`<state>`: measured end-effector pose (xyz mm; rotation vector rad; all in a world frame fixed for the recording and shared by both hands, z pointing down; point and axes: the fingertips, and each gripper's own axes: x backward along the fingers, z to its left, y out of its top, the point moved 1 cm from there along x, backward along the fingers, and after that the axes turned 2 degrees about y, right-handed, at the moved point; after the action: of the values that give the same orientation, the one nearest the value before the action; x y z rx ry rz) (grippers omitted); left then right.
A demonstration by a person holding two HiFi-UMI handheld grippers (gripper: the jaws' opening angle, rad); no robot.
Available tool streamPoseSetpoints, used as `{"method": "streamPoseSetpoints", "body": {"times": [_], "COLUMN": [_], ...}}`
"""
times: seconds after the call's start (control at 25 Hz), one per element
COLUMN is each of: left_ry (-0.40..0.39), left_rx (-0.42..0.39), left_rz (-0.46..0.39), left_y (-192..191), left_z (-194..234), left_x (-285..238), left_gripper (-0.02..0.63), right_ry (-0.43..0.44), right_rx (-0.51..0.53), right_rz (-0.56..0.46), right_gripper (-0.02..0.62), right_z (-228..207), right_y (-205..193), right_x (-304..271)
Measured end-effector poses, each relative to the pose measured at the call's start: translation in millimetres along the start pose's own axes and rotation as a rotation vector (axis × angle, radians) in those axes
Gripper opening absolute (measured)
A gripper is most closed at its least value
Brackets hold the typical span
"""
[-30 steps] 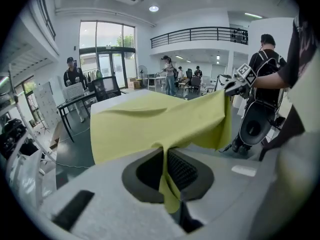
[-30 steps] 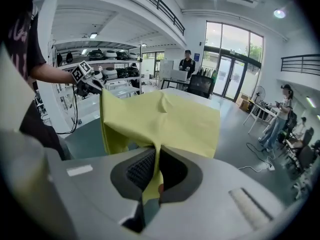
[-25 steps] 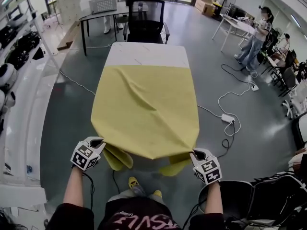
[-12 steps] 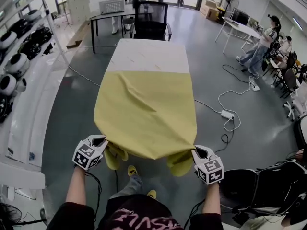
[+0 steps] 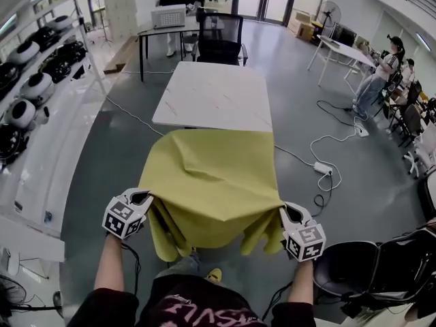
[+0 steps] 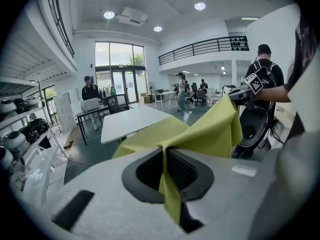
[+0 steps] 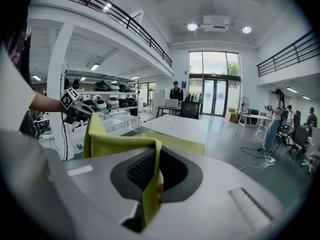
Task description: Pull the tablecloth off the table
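We watch the yellow tablecloth (image 5: 212, 182) slide toward the near end of the table (image 5: 214, 90). A second ago it covers all but the table's far strip. Now almost the whole white top lies bare, and the cloth's far edge reaches only the table's near edge. The left gripper (image 5: 141, 198) and right gripper (image 5: 291, 213) draw back from that near end, and the cloth sags between them.
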<state>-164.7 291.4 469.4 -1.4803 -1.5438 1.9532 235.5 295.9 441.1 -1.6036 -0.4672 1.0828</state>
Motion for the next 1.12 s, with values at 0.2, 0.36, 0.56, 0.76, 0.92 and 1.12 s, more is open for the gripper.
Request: {"method": "streamPoseSetpoints", "body": {"times": [0.2,0.36,0.56,0.76,0.92,1.12], "left_ry": [0.018,0.014,0.017,0.033,0.058,0.096], "left_rx": [0.041,0.116,0.167,0.274,0.322,0.310], "left_rz": [-0.051,-0.133,-0.199,-0.284,-0.356,-0.409], "left_y": [14.6,33.3,57.1,80.1,100.4,120.2], "left_z": [17.9,36.8,50.7,66.0,82.1,95.6], "left_x": [4.7,-0.7,-11.1,-18.1,-19.7,-22.3], "left_gripper": [0.009,0.009,0.009,0.009,0.009,0.009], "right_ry": [-0.055,-0.130,-0.221,-0.277,-0.316,-0.349], "right_rx": [-0.030,-0.060,-0.126,-0.182,-0.176,-0.175], "right_rz": [-0.076,-0.121,-0.178,-0.241,-0.248,-0.274], "right_gripper": [0.017,0.017,0.017,0.017,0.017,0.017], "right_z": [-4.2,-6.4,-12.8,-26.1,-36.4,-42.1], "right_y": [23.8,43.4,66.7,87.8,99.2,109.5], "right_x": [-5.3,-23.1,-37.7,-39.6,-44.4,-49.2]}}
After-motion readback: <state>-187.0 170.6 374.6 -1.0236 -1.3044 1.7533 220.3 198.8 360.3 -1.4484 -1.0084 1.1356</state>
